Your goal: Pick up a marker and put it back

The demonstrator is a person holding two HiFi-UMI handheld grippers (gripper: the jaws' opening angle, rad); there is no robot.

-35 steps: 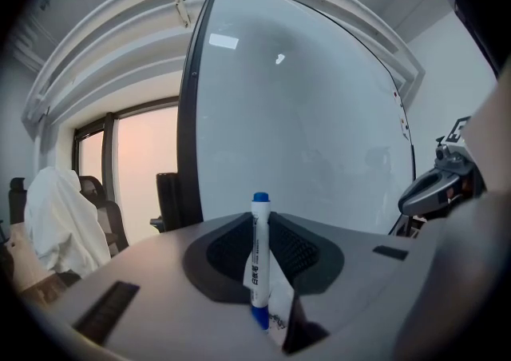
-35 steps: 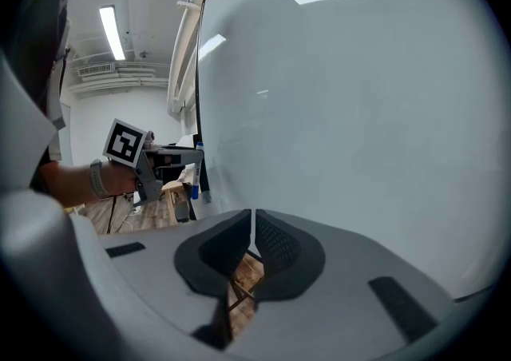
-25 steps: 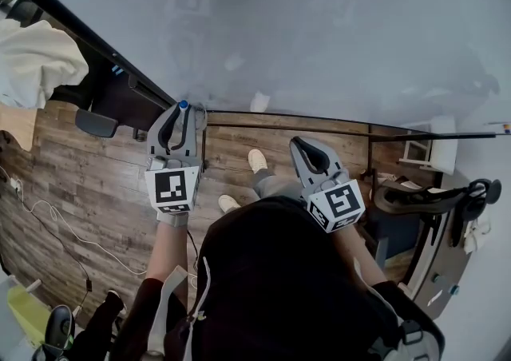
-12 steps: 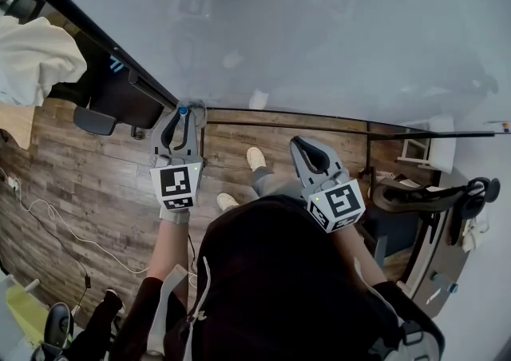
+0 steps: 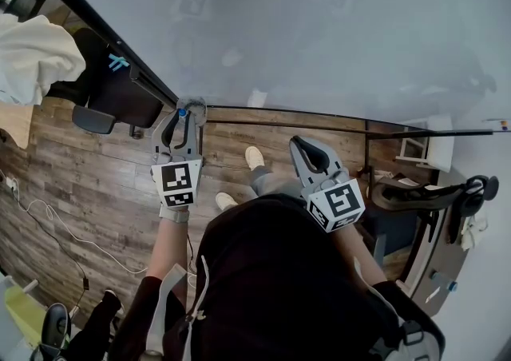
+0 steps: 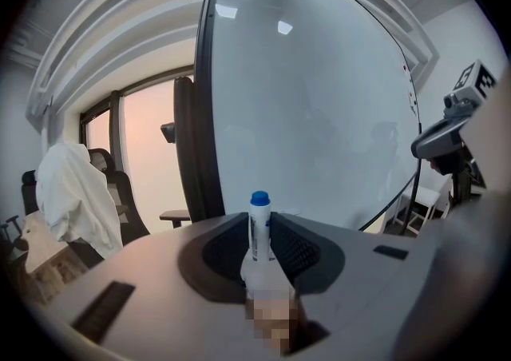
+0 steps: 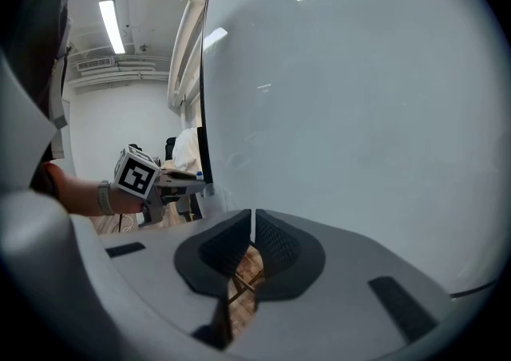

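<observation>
Now the left gripper (image 5: pixel 182 116) has crept to the whiteboard's (image 5: pixel 319 32) lower left corner. Its fingers (image 6: pixel 227 243) are easing apart around the blue-capped marker (image 6: pixel 259 228), seemingly touching it. The put-back is nearly done. The right gripper (image 7: pixel 253 232) is closed and empty.

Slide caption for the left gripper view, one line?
Left gripper, jaws opening, with a blue-capped marker between them, facing the whiteboard.
</observation>
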